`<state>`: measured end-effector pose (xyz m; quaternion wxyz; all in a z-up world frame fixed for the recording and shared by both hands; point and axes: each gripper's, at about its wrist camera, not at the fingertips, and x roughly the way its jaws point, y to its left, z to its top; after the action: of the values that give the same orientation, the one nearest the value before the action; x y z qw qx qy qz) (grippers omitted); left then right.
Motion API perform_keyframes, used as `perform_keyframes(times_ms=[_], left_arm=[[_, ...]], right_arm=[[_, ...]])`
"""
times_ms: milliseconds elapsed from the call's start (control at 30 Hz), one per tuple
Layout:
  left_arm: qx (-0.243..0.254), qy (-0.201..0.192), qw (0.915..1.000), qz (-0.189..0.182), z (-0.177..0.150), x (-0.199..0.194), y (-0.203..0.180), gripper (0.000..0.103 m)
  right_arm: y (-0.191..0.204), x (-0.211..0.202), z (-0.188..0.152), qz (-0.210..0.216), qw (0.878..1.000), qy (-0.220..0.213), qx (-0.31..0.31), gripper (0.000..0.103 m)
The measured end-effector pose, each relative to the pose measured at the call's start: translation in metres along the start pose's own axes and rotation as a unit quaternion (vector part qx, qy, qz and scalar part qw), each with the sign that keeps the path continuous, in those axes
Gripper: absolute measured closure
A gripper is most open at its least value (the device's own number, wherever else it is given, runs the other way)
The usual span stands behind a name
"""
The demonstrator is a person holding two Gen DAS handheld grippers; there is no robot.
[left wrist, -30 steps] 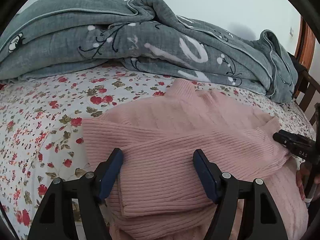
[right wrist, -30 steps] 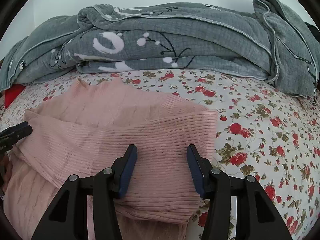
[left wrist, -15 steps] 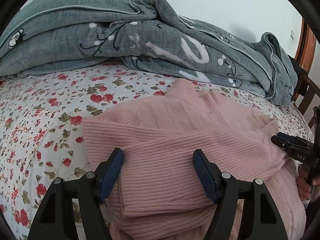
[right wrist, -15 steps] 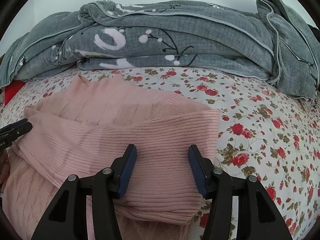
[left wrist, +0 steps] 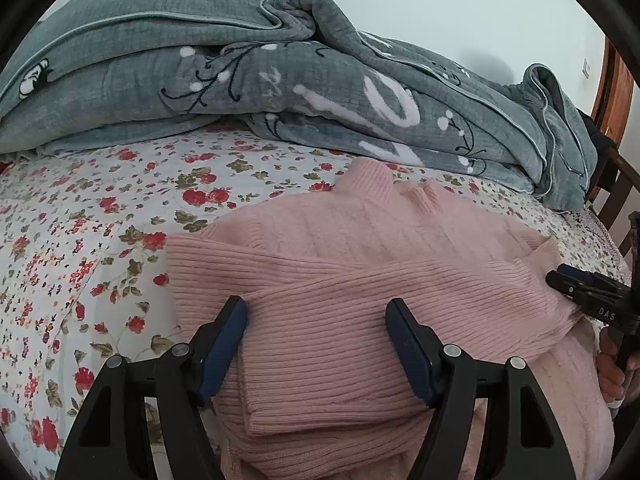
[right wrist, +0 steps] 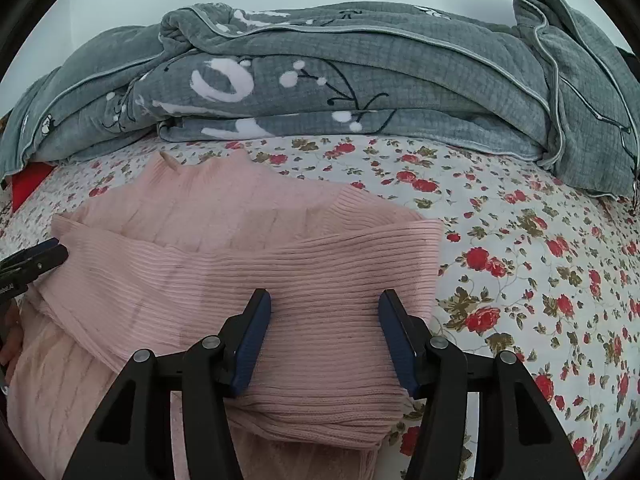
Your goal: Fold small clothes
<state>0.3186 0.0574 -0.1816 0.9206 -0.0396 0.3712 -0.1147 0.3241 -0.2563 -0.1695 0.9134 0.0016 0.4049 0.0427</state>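
Bed (left wrist: 100, 232): floral sheet with red roses, lying under everything, showing in both wrist views.
Blanket (left wrist: 280, 80): grey quilted, white and dark print, lying bunched along the far side of the bed, just beyond the sweater collar.
Sweater (left wrist: 360, 280): pink ribbed knit, lying flat on the bed, collar pointing toward the blanket; both sleeves are lying folded across the chest, crossing each other, 1 sleeve cuff reaching each side edge. Also in the right wrist view (right wrist: 260, 264).
Left tongs (left wrist: 316, 344): pointing down at the sweater, jaws standing wide apart over the folded sleeve near its left edge; blue pads are not pressing the knit, nothing gripped. Tip also showing at the left edge of the right wrist view (right wrist: 36, 258), beside the sweater's edge.
Right tongs (right wrist: 324, 336): jaws have just been opening, now standing apart with the ribbed sleeve lying between and below them, pads not clamping it. Tip showing at the right edge of the left wrist view (left wrist: 580, 286), touching or just beside the sweater edge, cannot tell which.
Hand (left wrist: 612, 364): partly showing behind the right tongs, holding the handle.
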Motion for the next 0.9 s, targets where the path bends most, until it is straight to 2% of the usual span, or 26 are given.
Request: perform_keyframes(times_ms=[300,367,400,433,467,633,733,800,867,900], left_arm=[[-0.013,-0.009,0.9993,0.035,-0.007,-0.014,-0.002,0.033],[-0.025,-0.005,0.9991,0.034,-0.013,-0.022,0.000,0.033],[-0.026,-0.011,0.9982,0.052,-0.019,-0.030,0.000,0.033],[-0.028,-0.017,0.9971,0.068,-0.026,-0.039,-0.001,0.033],[-0.029,-0.020,0.9970,0.069,-0.031,-0.045,-0.001,0.033],[-0.063,-0.047,0.9963,0.034,-0.070,-0.092,0.008,0.033],[-0.064,-0.035,0.9967,0.034,-0.091,-0.111,0.005,0.033],[-0.060,-0.017,0.9965,0.055,-0.106,-0.121,0.002,0.033],[-0.066,-0.017,0.9955,0.065,-0.126,-0.137,0.002,0.042],[-0.074,-0.017,0.9952,0.062,-0.135,-0.145,0.003,0.042]], right_arm=[[-0.005,-0.023,-0.002,0.005,1.000,-0.025,0.018,0.046],[-0.004,-0.045,-0.007,-0.014,0.999,-0.036,0.023,0.048],[-0.003,-0.054,-0.011,-0.011,0.999,-0.041,0.024,0.048],[-0.003,-0.066,-0.018,-0.004,0.999,-0.047,0.022,0.048],[-0.001,-0.084,-0.028,-0.001,0.998,-0.056,0.016,0.048],[-0.004,-0.135,-0.072,-0.024,0.996,-0.081,0.027,0.046],[-0.004,-0.157,-0.097,-0.027,0.996,-0.072,0.036,0.046],[-0.003,-0.168,-0.112,-0.039,0.996,-0.075,0.037,0.046],[-0.003,-0.175,-0.128,-0.036,0.996,-0.065,0.042,0.046],[-0.004,-0.178,-0.136,-0.029,0.997,-0.059,0.047,0.046]])
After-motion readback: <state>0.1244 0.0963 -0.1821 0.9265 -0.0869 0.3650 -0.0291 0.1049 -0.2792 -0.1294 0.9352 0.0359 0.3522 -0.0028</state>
